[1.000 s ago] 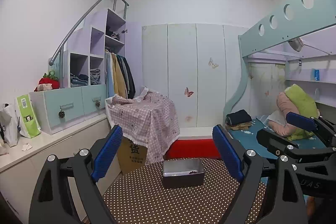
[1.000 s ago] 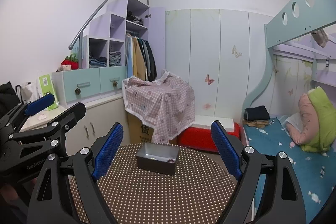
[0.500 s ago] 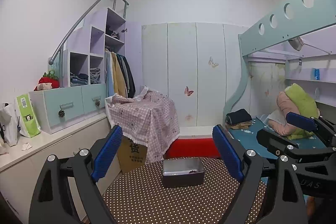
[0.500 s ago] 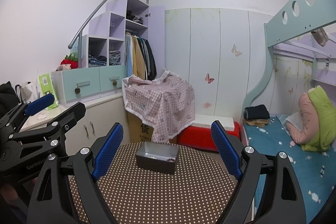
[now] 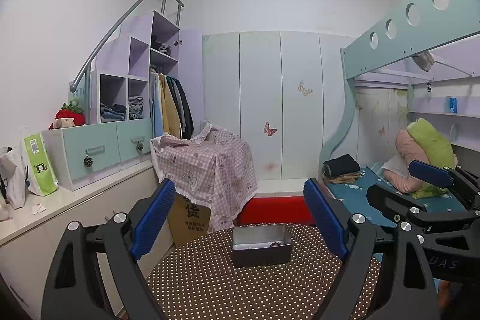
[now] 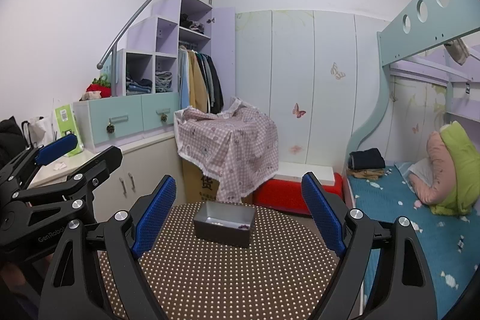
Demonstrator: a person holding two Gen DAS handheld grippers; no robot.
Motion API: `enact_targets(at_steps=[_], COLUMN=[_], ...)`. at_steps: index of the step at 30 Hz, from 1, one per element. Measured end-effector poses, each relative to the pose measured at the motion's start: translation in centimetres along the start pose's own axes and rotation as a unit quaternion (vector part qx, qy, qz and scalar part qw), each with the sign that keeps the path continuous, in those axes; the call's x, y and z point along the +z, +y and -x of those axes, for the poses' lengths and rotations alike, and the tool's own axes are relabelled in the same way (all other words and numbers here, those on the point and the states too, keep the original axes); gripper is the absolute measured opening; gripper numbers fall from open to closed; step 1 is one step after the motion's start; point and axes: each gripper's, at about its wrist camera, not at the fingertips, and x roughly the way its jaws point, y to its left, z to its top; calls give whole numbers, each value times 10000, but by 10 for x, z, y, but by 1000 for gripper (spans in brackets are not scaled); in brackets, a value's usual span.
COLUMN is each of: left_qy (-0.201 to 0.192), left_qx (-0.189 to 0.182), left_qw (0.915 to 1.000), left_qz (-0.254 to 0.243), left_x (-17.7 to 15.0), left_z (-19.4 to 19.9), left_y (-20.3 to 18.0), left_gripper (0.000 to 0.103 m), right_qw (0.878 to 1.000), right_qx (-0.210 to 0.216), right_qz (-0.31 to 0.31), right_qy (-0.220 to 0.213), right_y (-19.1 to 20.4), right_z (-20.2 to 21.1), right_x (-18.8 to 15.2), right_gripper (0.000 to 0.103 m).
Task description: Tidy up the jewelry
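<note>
Right at the far side of our round dotted table (image 5: 240, 290) sits the grey tray (image 5: 261, 245), open at the top, with a few small dark beads (image 5: 276, 243) lying on its floor toward the right end and some paler bits toward the left; from our right camera the same tray (image 6: 223, 227) shows beads (image 6: 243, 227) near its right front wall, though we cannot tell what kind of jewelry they are. We hold the left gripper (image 5: 240, 224) level over the near half of the table, its blue pads (image 5: 153, 219) spread wide with nothing between them, and the tray lies ahead in the gap, well clear of both pads. We hold the right gripper (image 6: 238, 213) the same way, jaws wide apart and empty, framing the tray without touching it. Each tool shows in the other's view: the right one (image 5: 432, 179) at the right edge of the left camera, the left one (image 6: 57, 149) at the left edge of the right camera. Beyond the table stand a cardboard box (image 5: 189, 218) under a pink checked cloth (image 5: 207, 164), a red bin (image 5: 270, 210), pale wardrobe doors (image 5: 279, 110) with butterfly stickers, a stepped shelf (image 5: 132, 80) with hanging coats on the left, and a bunk bed (image 5: 390, 188) with folded clothes and pillows on the right.
</note>
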Motion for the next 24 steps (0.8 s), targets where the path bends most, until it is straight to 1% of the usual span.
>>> enact_targets(at_steps=[24], left_qy=[2], left_qx=[-1], left_qw=[10000], left_qz=[-15], left_x=[-3], left_z=[-2], left_y=[4], left_gripper=[85], right_qw=[10000], right_qx=[-6], right_qz=[-4], right_qy=[8], right_y=[-1], right_z=[-1], right_x=[-3], right_gripper=[83])
